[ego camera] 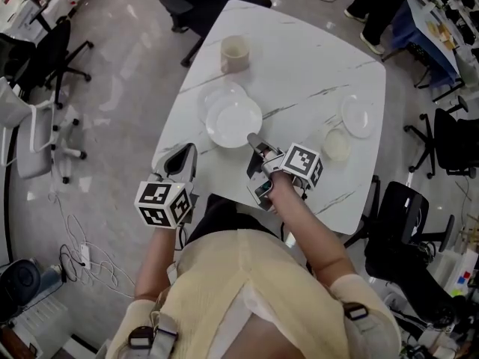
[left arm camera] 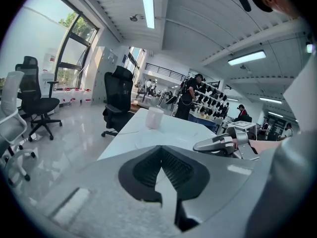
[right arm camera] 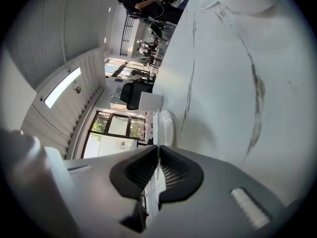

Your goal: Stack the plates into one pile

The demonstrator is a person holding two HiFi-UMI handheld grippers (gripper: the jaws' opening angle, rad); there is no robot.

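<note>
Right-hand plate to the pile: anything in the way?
Nothing visible on the straight line: bare table between the right-hand plate and the pile. A small cream dish sits close beside that plate, on the person's side. The right gripper is shut on the pile's top plate.

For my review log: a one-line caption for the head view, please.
Top plate sits off-centre on the lower plate; shut right claw at its rim; third plate apart.

White table (ego camera: 299, 58) (thin grey veins), white plates (ego camera: 234, 122), beige cup (ego camera: 234, 53), black-and-white marker cubes (ego camera: 159, 203)
</note>
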